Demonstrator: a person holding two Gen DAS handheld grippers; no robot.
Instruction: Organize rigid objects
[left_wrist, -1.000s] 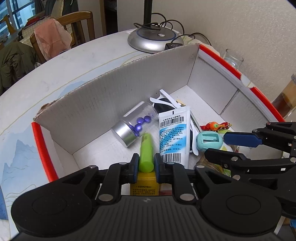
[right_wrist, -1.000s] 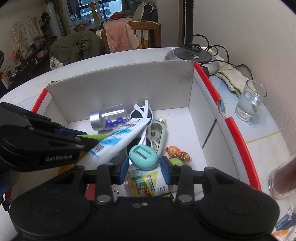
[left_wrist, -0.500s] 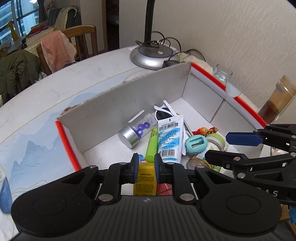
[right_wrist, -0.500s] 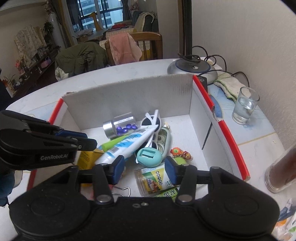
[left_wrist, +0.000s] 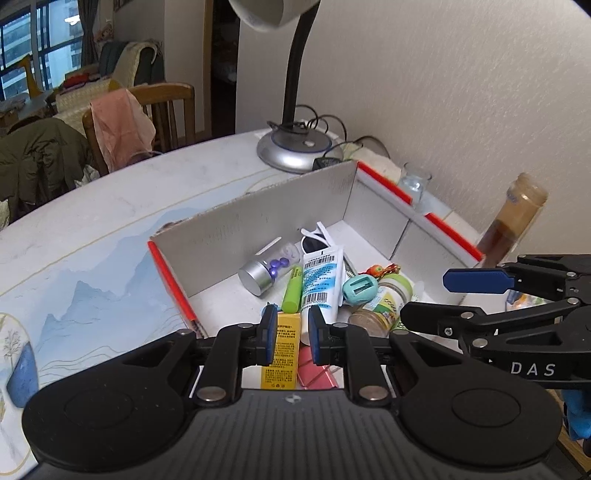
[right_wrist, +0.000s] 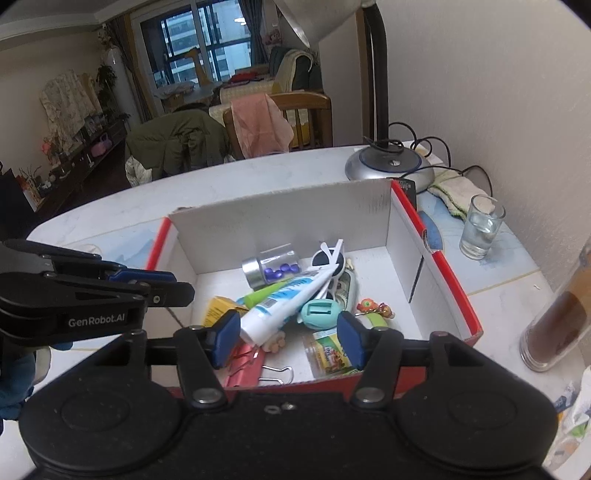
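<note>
Cardboard box (right_wrist: 373, 206) held the jumbled items; left gripper (left_wrist: 291, 334) stood narrow and empty, right gripper (right_wrist: 288, 338) wide; sorting appeared nearly finished.

White round table (left_wrist: 110, 206), cardboard box (right_wrist: 280, 218), lamp base (right_wrist: 391, 164), water glass (right_wrist: 482, 227), brown jar (right_wrist: 557, 325), cloth (right_wrist: 452, 188)

My right gripper (right_wrist: 286, 338) body hides the box's (right_wrist: 456, 295) near wall; the lamp (right_wrist: 376, 74) shade is cut off above; label print stays unreadable.
</note>
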